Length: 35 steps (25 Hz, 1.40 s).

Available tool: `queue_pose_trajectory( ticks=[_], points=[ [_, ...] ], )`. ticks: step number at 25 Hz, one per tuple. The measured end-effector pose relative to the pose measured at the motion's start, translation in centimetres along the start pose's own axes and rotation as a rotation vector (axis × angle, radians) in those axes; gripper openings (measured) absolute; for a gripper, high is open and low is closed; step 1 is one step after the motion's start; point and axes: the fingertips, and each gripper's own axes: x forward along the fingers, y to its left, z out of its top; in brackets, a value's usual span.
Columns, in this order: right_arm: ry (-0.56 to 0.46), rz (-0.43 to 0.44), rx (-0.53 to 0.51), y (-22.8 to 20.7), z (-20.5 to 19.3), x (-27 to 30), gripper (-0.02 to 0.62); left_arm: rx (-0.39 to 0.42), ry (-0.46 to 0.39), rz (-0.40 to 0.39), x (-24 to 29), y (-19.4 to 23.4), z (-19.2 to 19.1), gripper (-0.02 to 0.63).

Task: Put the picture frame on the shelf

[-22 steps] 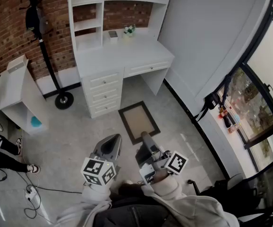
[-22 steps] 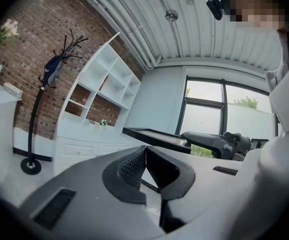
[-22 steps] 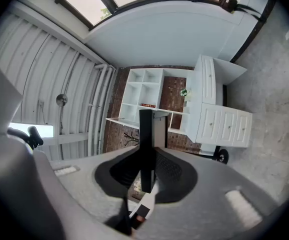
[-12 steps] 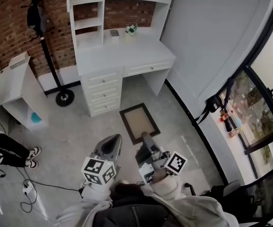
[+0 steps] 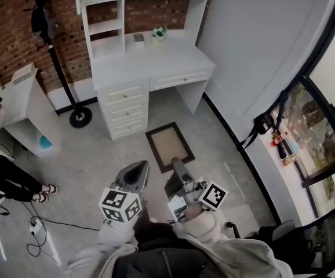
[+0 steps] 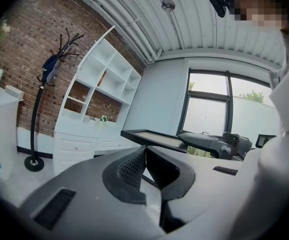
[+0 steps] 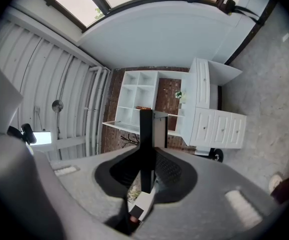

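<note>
Two states, lower centre: your right gripper (image 5: 177, 169) clamps the picture frame (image 5: 168, 145) by its edge; your left gripper (image 5: 137, 171) closed, empty.

One picture frame (image 5: 168, 146), one left gripper (image 5: 138, 168), one right gripper (image 5: 177, 167), one white desk (image 5: 167, 58), one coat stand (image 5: 54, 57), one side table (image 5: 15, 99).

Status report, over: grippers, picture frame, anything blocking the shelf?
Right gripper shut on picture frame. Left gripper shut, empty. Frame not yet on shelf, which stands ahead. Nothing seen blocking.
</note>
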Motion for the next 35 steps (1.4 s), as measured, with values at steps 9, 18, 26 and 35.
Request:
queue_pose_trajectory(
  ticks=[9,18,26,35],
  points=[
    [-0.019,-0.036,-0.042,-0.7,1.2,-0.7,0.067,0.012,0.018,-0.006,1.2,-0.5,0.1,0.005],
    [-0.019,-0.059,-0.040,-2.4,1.8,0.9,0.067,0.000,0.025,-0.007,2.6,0.7,-0.1,0.005],
    [0.016,-0.057,-0.077,-3.4,1.8,4.9,0.067,-0.003,0.016,0.012,4.3,3.9,0.7,0.005],
    [0.056,-0.071,-0.166,-4.6,3.5,11.1,0.067,-0.011,0.008,0.028,8.4,8.1,3.1,0.005]
  ],
)
